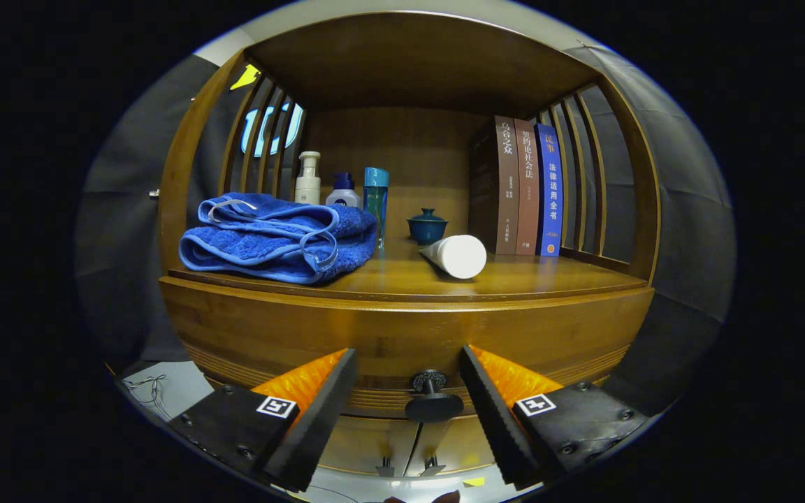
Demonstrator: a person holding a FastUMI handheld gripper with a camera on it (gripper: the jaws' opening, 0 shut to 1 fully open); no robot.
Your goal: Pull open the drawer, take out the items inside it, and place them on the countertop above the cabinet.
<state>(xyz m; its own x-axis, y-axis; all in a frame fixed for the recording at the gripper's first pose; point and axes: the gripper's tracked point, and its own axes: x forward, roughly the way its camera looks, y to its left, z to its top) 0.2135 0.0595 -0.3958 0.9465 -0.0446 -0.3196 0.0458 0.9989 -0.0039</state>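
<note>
A wooden cabinet stands before me with its drawer front (402,335) shut under the countertop (409,276). The drawer's dark round knob (432,397) sits between my two fingers, slightly ahead of them. My gripper (409,381) is open, one finger on each side of the knob, neither touching it. What lies inside the drawer is hidden.
On the countertop lie a folded blue towel (280,237), a white tube (457,256) on its side, three bottles (343,185), a small teal lidded cup (427,226) and three upright books (525,188). Slatted wooden sides and a top board enclose the shelf. Lower cabinet doors (388,447) sit beneath the drawer.
</note>
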